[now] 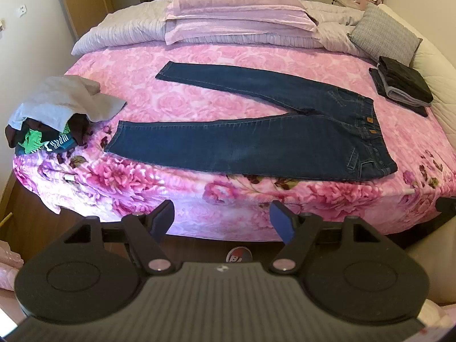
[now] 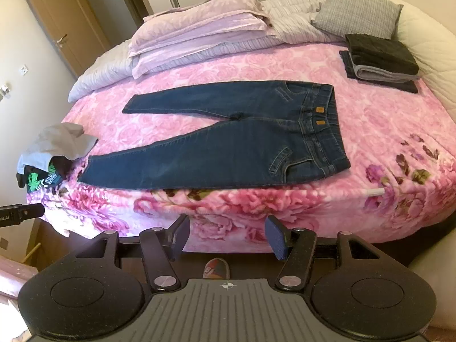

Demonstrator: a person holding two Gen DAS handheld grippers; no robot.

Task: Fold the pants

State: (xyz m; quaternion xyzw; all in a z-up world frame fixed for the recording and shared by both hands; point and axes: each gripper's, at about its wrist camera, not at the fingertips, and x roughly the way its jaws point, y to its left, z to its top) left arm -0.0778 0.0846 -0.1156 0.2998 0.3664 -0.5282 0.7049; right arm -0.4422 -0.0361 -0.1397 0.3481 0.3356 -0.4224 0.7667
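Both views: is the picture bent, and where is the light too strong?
Left wrist view: fisheye bends the bed edge, dark corners, jeans sharp. Right wrist view: same bending; glare whitens the blanket's hanging edge at lower left; jeans clear.

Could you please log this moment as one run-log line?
jeans: flat on bed, legs spread, unfolded | left gripper: open, empty | right gripper: open, empty

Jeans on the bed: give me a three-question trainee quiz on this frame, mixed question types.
1. True or false: the jeans are already folded in half.
2. The waistband points toward: A) the folded dark stack B) the loose clothes pile.
3. Fill in: both the left gripper and the right gripper are ____ and holding nothing.

Key: 1 false, they lie flat with legs spread; 2 A; 3 open.
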